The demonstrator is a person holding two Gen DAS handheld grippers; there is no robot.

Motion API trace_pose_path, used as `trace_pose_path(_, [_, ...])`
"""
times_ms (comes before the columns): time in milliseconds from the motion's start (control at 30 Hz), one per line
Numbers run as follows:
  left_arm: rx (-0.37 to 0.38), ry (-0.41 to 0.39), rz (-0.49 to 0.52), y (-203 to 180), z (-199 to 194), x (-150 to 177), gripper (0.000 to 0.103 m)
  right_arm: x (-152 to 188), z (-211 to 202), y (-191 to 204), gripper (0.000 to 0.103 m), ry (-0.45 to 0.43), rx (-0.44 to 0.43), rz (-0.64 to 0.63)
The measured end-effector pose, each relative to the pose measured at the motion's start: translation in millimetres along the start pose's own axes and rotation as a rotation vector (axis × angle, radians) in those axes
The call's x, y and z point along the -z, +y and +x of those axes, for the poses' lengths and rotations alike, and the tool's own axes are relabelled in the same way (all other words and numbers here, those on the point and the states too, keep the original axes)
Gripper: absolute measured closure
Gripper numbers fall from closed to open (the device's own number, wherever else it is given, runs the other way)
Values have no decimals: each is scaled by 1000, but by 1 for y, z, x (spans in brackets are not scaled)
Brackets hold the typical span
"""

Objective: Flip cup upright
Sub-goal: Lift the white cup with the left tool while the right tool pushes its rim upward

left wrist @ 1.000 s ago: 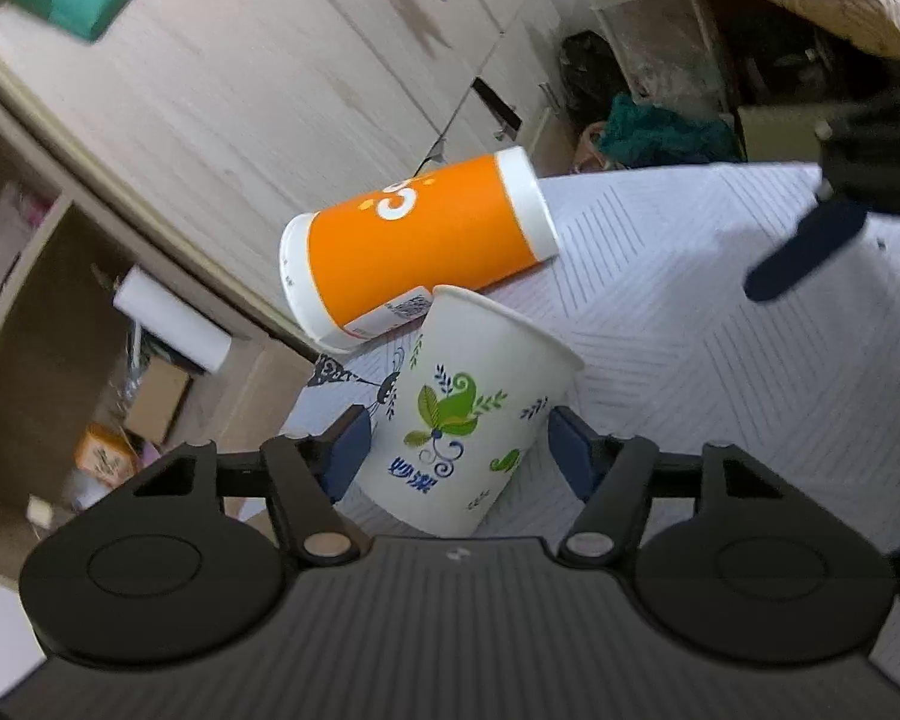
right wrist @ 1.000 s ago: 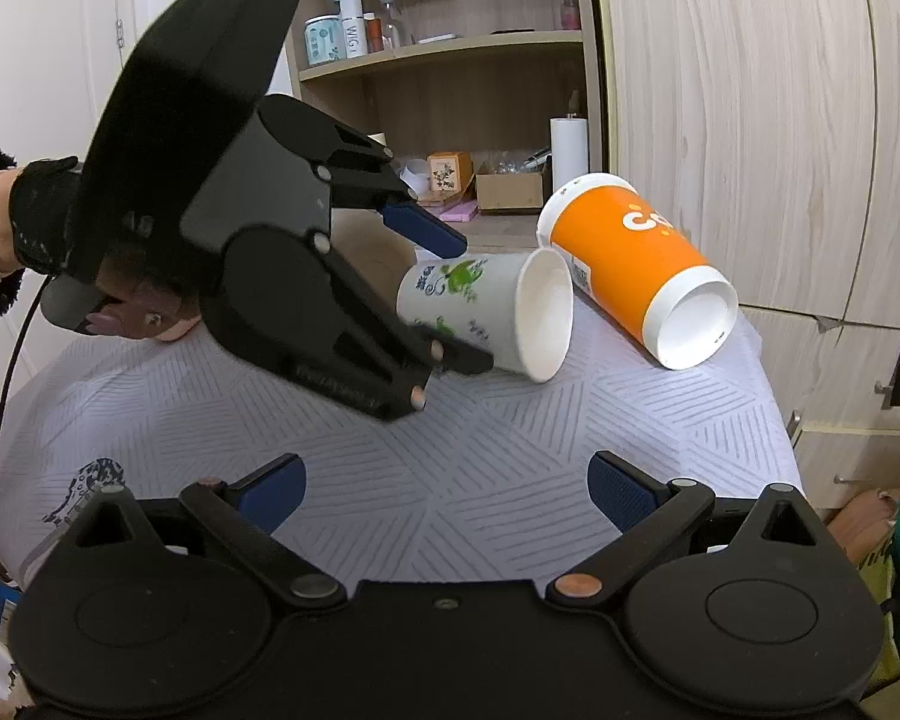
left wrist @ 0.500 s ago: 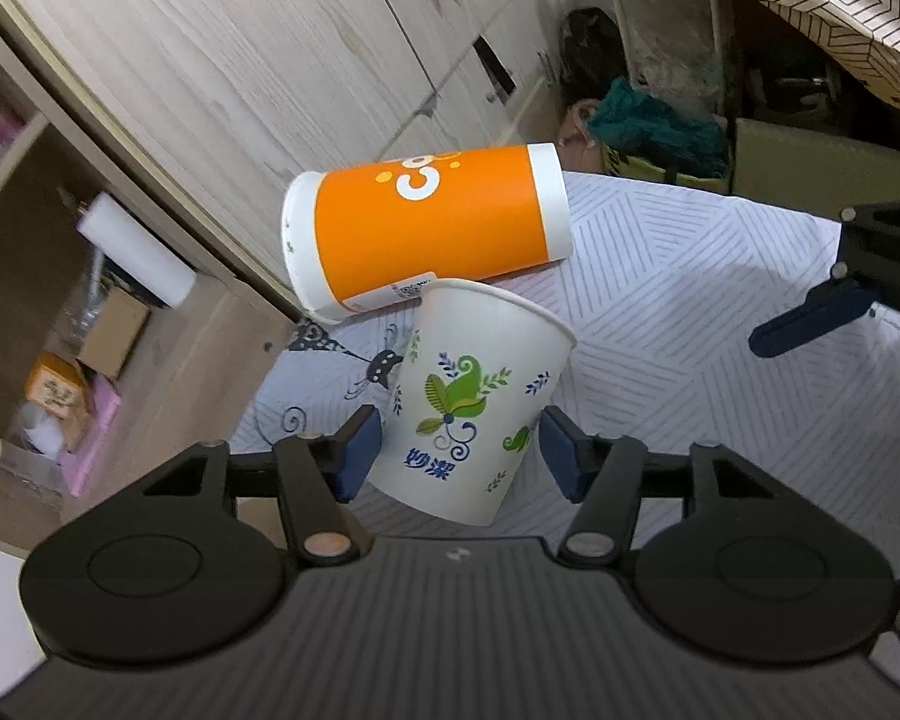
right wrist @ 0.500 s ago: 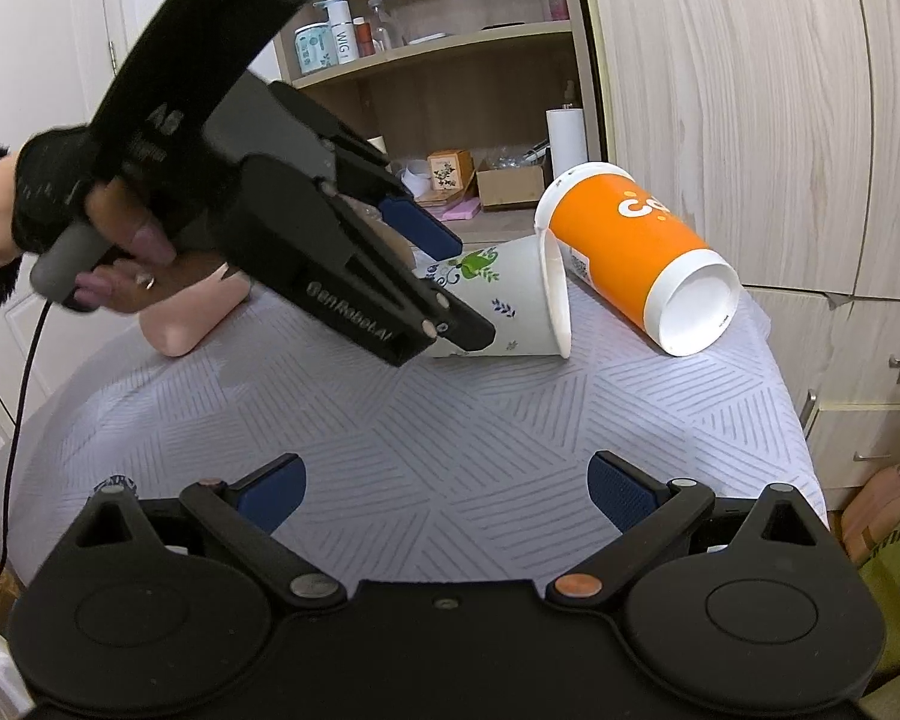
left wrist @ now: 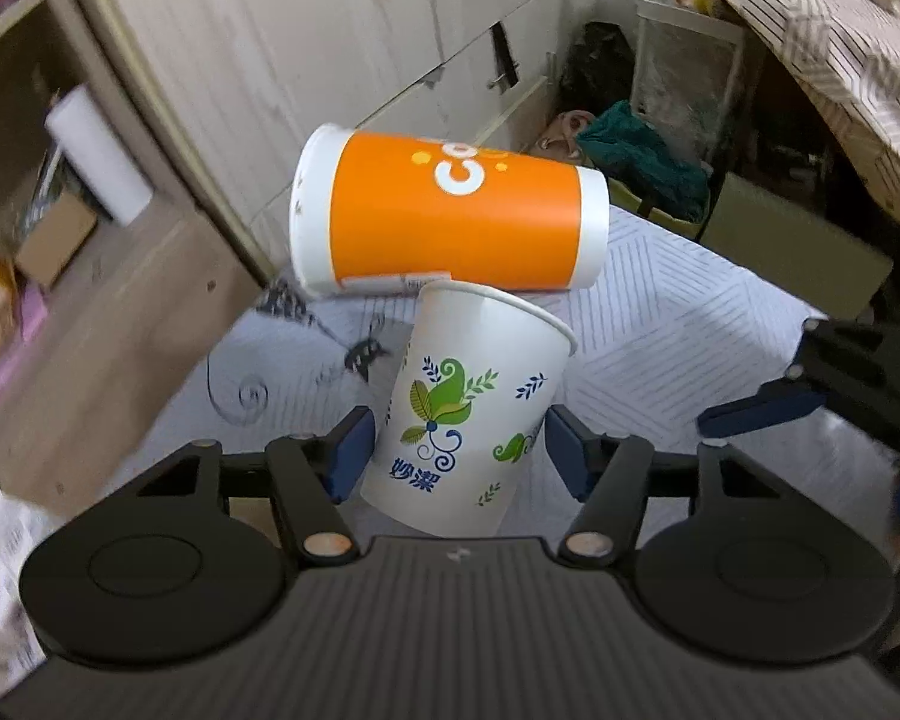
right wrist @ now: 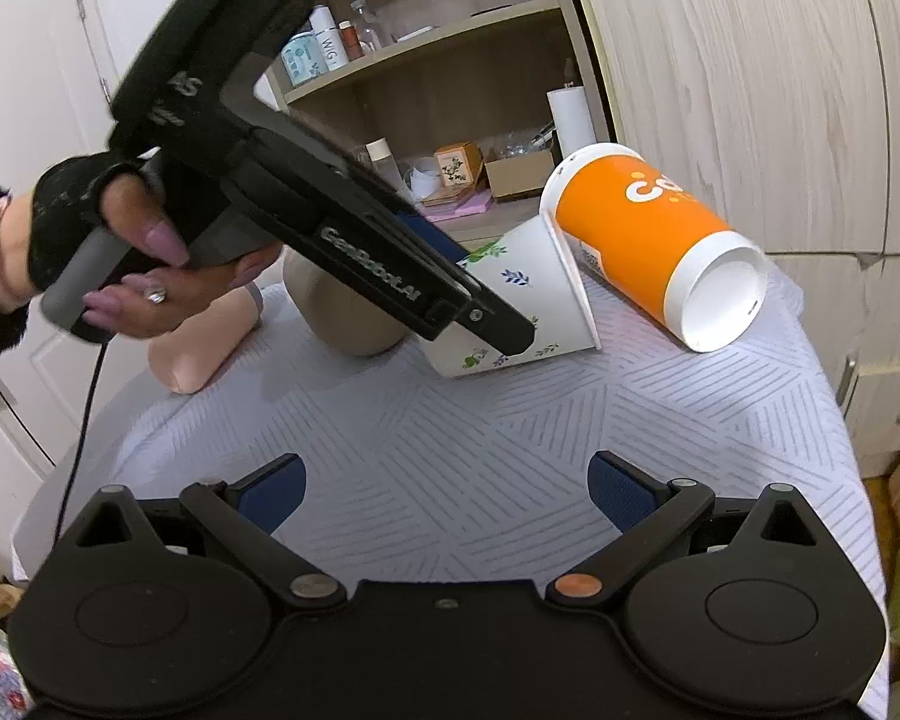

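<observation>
White floral cup (left wrist: 471,420) sits at lower centre, tilted, clamped between the left gripper (left wrist: 459,450) pads, its rim against the orange cup (left wrist: 450,213) lying above on the patterned tablecloth (right wrist: 510,438); the right gripper (right wrist: 447,489) is spread wide, grasping nothing.

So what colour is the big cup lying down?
Orange with white ends: the big cup shows best in the left wrist view.

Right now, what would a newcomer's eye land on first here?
The orange cup lying on its side at the far edge of the table. In front of it, the left gripper clamps the white cup, tilted mouth-down. The right gripper waits open, empty.
</observation>
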State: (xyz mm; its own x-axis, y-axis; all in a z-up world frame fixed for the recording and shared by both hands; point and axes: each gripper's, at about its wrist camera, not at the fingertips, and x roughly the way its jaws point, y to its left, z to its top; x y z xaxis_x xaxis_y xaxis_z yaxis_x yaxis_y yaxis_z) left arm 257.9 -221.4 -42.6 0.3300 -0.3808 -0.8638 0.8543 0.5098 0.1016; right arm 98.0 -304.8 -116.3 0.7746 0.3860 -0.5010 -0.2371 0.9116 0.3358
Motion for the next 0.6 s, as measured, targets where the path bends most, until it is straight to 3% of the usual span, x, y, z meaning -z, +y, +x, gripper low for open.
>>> trace_pose_path(200, [8,52,-136,-6,-13,18,42,3,-3,7,1,9,-56,25])
trace_pose_path(333, [77,98,-266,-4,-20,36,42,12,-9,19,1,28,-117,41])
trace_pose_path(600, [63,132,-413,-12,-54,69,42,23,-14,41,1,59,-190,43])
